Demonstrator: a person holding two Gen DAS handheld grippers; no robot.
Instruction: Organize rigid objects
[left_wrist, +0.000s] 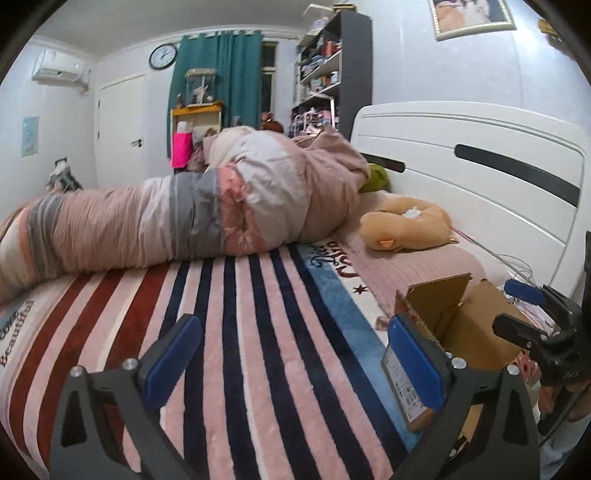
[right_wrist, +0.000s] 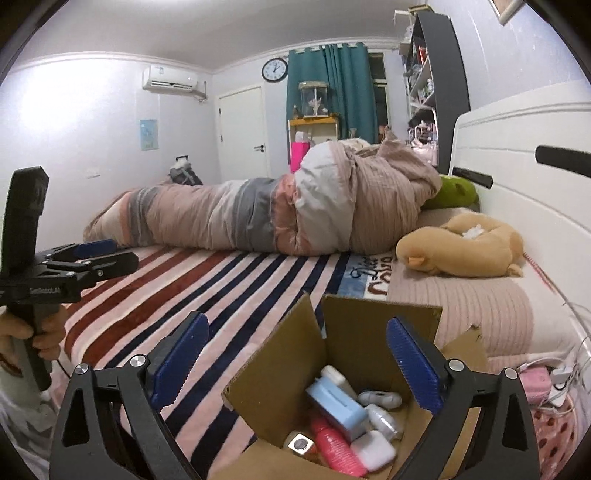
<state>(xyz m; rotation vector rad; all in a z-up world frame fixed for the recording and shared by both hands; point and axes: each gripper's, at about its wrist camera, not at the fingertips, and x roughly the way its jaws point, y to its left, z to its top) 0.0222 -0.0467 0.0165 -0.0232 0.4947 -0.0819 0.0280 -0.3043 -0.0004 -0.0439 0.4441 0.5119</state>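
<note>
While flaps stand upward, cardboard box (right_wrist: 354, 339) opens toward ceiling.

An open cardboard box (right_wrist: 343, 354) sits at lower centre of the right wrist view, flaps raised, on the striped bedspread. Inside lie a light-blue rectangular case (right_wrist: 338, 404), a pink bottle (right_wrist: 334, 445), a white earbud case (right_wrist: 373, 450), a white oval gadget (right_wrist: 380, 398) and a small square metallic piece (right_wrist: 300, 443), jumbled together.
</note>
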